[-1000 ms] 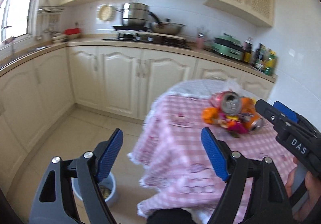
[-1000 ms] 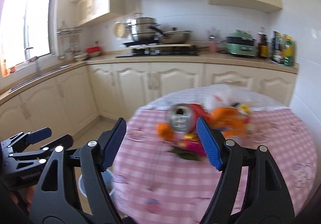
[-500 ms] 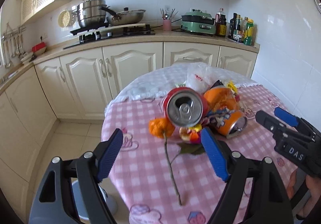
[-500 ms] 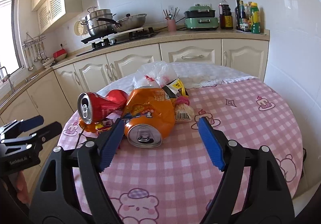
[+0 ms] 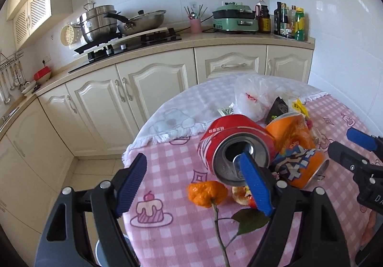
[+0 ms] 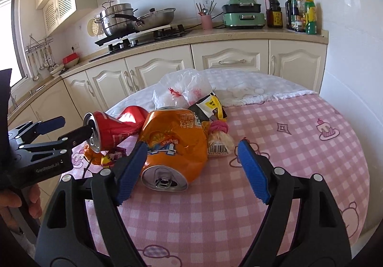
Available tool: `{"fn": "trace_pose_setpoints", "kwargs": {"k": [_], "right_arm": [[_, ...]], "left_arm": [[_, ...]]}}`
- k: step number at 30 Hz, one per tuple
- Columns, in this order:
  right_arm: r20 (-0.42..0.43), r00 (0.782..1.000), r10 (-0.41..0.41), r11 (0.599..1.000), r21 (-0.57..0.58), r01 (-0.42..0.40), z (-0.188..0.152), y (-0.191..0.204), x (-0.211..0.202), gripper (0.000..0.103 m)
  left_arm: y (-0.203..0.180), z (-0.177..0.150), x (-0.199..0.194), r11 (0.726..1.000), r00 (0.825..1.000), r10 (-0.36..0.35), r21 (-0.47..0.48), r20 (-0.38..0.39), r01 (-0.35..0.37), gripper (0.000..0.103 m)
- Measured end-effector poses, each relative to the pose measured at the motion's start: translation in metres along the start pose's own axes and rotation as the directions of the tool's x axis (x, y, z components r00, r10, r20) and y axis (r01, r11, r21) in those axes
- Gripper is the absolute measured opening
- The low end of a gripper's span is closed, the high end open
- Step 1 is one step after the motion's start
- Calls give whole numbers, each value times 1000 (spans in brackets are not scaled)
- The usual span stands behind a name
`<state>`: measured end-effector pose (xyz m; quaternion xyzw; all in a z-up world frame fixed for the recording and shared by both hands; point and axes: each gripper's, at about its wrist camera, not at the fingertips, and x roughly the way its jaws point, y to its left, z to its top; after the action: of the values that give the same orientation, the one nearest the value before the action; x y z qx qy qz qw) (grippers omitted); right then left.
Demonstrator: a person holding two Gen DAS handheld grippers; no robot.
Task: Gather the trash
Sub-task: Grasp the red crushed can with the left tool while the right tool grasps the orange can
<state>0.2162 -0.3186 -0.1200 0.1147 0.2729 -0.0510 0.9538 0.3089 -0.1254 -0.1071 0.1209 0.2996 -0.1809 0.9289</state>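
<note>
A trash pile lies on the pink checked table (image 6: 299, 147): a crushed red can (image 5: 229, 137) (image 6: 112, 128), a crushed orange can (image 6: 174, 142) (image 5: 296, 154), a white plastic bag (image 6: 182, 90), a black-yellow wrapper (image 6: 208, 106), orange peel (image 5: 207, 192) with a stem and leaf. My left gripper (image 5: 191, 171) is open; its right fingertip sits at the red can's mouth. My right gripper (image 6: 191, 157) is open, its jaws either side of the orange can's near end.
A grey bin (image 5: 100, 252) shows on the floor below the table's left edge. Cream cabinets and a counter with a stove (image 5: 129, 42), pots, a green appliance and bottles stand behind. A white cloth (image 5: 191, 106) covers the table's far part.
Both grippers have moved in toward the pile. The left fingertip now reaches the red can's mouth; the right jaws now flank the orange can.
</note>
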Motion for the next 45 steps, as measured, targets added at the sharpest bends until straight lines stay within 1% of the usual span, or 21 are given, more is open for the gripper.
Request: {"fn": "trace_pose_setpoints", "kwargs": {"k": [3,5,7,8,10,11,13,15,17,18,20,22,25,28,29,31,32,35,38,42,45], "right_arm": [[-17,1000,17,1000,25,-17,1,-7,3,78],[-18,1000,6,999,35,-6,3,-12,3,78],[-15,1000,6,999,48,-6,5,-18,2,79],[-16,1000,5,998,56,-4,6,-20,3,79],[-24,1000,3,997,74,-2,8,-24,6,79],[-31,1000,6,996,85,-3,9,-26,8,79],[-48,999,18,995,99,-14,10,-29,12,79],[-54,998,19,995,101,-13,10,-30,14,79],[-55,998,18,994,106,-12,11,-33,15,79],[-55,998,19,994,107,-13,12,-33,15,79],[-57,998,12,994,108,-6,12,-34,15,79],[-64,998,14,994,113,-7,11,-36,17,79],[-78,997,14,994,110,-5,10,-38,21,79],[-100,994,40,993,118,-28,10,-41,27,79],[-104,993,50,991,125,-37,10,-43,28,79],[-114,991,64,989,141,-48,10,-45,31,79],[-120,990,69,987,151,-50,10,-46,33,79],[-143,983,116,978,188,-88,9,-48,41,79],[-162,971,176,957,260,-130,7,-52,49,79],[-178,953,244,920,355,-169,4,-59,59,79],[-175,949,262,904,388,-178,5,-61,63,79]], "left_arm": [[1,2,0,1000,1000,-20,10,15,20,78],[4,1,-7,999,998,-53,4,31,53,78],[10,2,-19,993,991,-114,-28,63,116,78],[14,6,-23,983,984,-163,-71,74,168,78],[15,14,-18,973,978,-200,-102,56,205,82],[12,19,-13,977,982,-186,-101,38,189,83],[-2,28,-4,991,993,-122,-51,-3,121,83],[-23,33,0,991,993,-115,68,-30,117,83],[-46,31,5,970,997,-57,234,-57,69,83],[-60,28,9,942,998,2,336,-66,20,83],[-74,25,14,909,997,31,417,-73,3,83],[-83,25,17,892,996,48,451,-77,-8,83],[-95,24,27,857,992,106,513,-70,-55,83],[-98,25,35,848,989,123,526,-88,-58,82],[-99,24,37,846,987,129,530,-91,-62,74],[-96,23,42,855,984,124,516,-127,-41,59],[-93,24,44,861,982,139,504,-125,-58,55],[-87,27,41,886,986,108,463,-128,-37,52],[-77,31,32,929,993,44,371,-108,-1,49],[-60,33,15,971,997,-33,234,-70,49,43],[-48,31,3,979,990,-129,151,-60,137,39]]}}
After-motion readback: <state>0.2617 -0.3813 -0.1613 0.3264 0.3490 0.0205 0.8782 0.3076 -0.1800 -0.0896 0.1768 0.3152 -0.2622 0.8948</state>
